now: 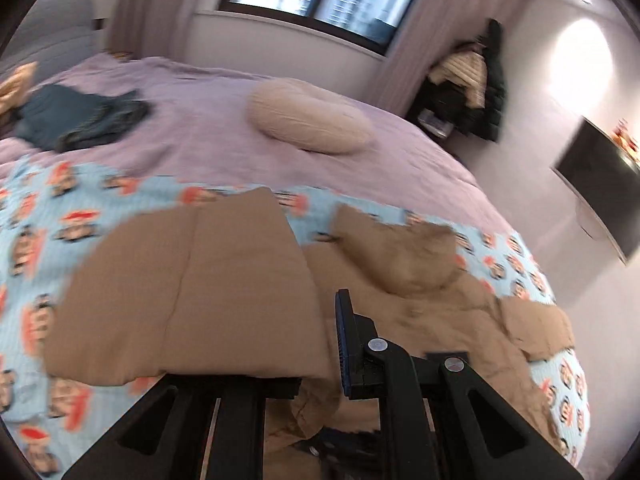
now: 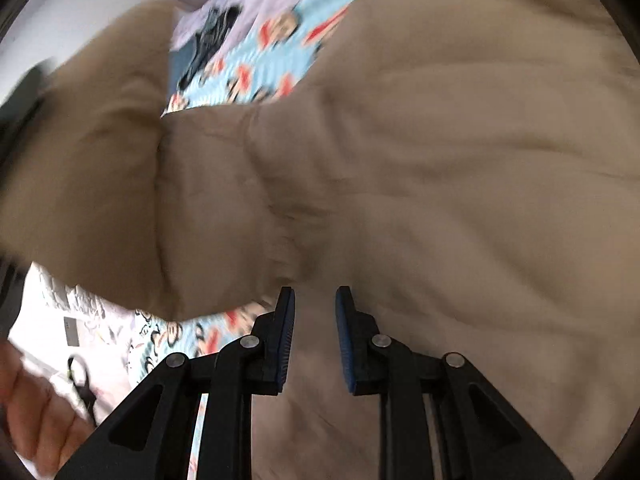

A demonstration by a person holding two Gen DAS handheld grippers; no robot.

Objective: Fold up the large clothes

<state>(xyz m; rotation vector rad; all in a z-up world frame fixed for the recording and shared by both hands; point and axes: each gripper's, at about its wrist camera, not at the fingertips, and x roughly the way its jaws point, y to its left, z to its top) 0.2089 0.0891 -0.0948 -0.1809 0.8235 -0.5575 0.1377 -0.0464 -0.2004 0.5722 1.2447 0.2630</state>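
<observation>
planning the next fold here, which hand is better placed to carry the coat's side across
Left, probably. The left gripper is shut on a lifted flap of the tan coat, ready to swing it across. The right gripper sits low against the coat's body; whether it grips is unclear.

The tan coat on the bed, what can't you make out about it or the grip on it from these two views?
- Left hand-held gripper, left wrist view: one finger hidden under the tan coat, so the pinch point is unseen.
- Right hand-held gripper, right wrist view: motion blur; whether the pads press fabric is unclear.
- Coat's near edge, left wrist view: cut off by the gripper body.
- Dark folded clothes: blurred, type unclear.
</observation>
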